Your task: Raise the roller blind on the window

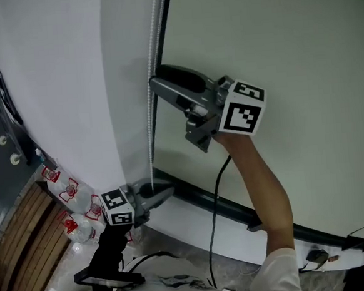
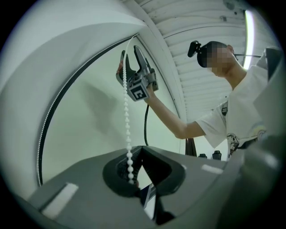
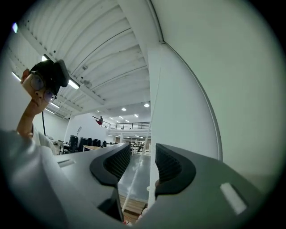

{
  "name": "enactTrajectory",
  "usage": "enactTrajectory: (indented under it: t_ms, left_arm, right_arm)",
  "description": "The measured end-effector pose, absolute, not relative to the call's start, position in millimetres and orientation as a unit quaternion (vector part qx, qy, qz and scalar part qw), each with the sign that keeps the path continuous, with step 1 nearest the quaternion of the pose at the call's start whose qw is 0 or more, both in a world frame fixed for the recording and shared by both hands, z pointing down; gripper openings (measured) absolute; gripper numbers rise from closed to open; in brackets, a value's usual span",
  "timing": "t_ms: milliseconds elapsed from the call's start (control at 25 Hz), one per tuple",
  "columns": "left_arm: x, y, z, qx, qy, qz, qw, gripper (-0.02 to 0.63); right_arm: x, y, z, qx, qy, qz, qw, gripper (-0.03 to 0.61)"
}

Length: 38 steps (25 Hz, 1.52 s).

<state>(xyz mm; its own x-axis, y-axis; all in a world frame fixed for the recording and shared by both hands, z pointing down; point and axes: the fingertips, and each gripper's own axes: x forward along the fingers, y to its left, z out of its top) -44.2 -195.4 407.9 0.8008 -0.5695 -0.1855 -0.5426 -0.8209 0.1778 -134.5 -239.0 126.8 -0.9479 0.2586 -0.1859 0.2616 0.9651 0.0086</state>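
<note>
I am keeping the left gripper (image 2: 136, 172) pinched on the bead chain (image 2: 126, 116) low beside the roller blind (image 1: 58, 88), which is hanging well down. The right gripper (image 3: 139, 166) is straddling the chain higher up, jaws spread. In my judgement it should be closing squarely, then pulling straight down.

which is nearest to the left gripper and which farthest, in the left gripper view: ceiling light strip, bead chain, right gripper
1. bead chain: clamped between the jaws of the left gripper, centre.
2. right gripper: higher up along the chain, upper left, at the person's raised arm.
3. ceiling light strip: far overhead, top right.
</note>
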Motion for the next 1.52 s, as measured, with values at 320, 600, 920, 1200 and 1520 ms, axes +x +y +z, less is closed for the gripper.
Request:
enactTrajectory:
  t_ms: [320,600,920,1200,1520]
  left_arm:
    - [-45,-192,399,0.948,-0.293,-0.112,0.055,-0.002]
    - [-40,-195,400,0.950,-0.288,-0.104,0.054,-0.002]
    - [-39,-196,409,0.950,-0.289,-0.103,0.059,-0.002]
    - [-41,-197,407,0.951,-0.284,-0.110,0.061,-0.002]
    - [-40,-196,409,0.951,-0.281,-0.112,0.061,-0.002]
  right_arm:
    - [-143,-247,40,0.123,0.985,0.031,0.120,0.115]
    - [-149,-252,19,0.129,0.984,0.022,0.121,0.086]
    - [-148,-253,16,0.115,0.985,0.019,0.130,0.042]
    - [-147,-252,15,0.126,0.982,-0.010,0.140,0.015]
    - [-135,-245,33,0.120,0.982,-0.007,0.144,0.014]
